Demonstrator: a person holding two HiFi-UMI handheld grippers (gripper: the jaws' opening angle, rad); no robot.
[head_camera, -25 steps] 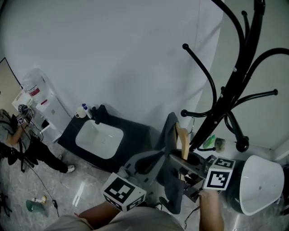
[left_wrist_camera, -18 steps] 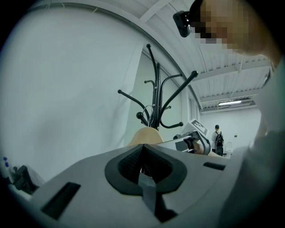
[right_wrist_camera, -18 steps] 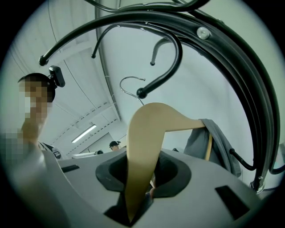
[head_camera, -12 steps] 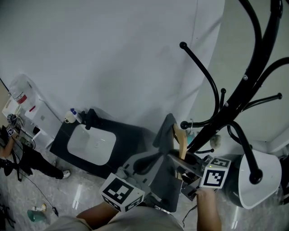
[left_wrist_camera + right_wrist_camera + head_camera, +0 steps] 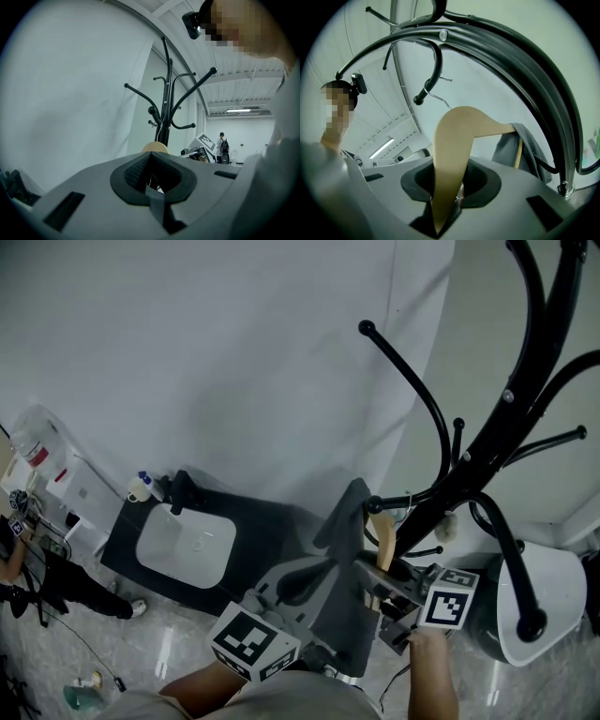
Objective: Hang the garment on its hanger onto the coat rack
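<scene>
The right gripper (image 5: 382, 570) is pinched on the lower end of the wooden hanger (image 5: 382, 529); in the right gripper view the pale wood (image 5: 457, 140) stands up from between the pads, which press on both its faces. The grey garment (image 5: 345, 601) hangs over the hanger's far shoulder and drapes down between the two grippers. In the right gripper view the cloth (image 5: 524, 147) falls from the right tip of the wood.

The left gripper (image 5: 319, 574) reaches into the garment from the left. In its own view the left gripper (image 5: 150, 161) has its pads pressed together at the front, on what looks like a thin fold of the grey cloth, though that part is dim.

The black coat rack (image 5: 506, 404) rises at the right, its curved arms spreading over the hanger. One ball-tipped arm ends just above the wood. A thin wire hook (image 5: 438, 97) lies close to a rack arm (image 5: 433, 61); whether they touch I cannot tell.

Hanger and garment sit just past the right edge of a dark top (image 5: 258, 521) that holds a white basin (image 5: 186, 545). A small bottle (image 5: 141, 488) stands at its far left corner. A white rounded shell (image 5: 555, 601) sits at the right.
</scene>
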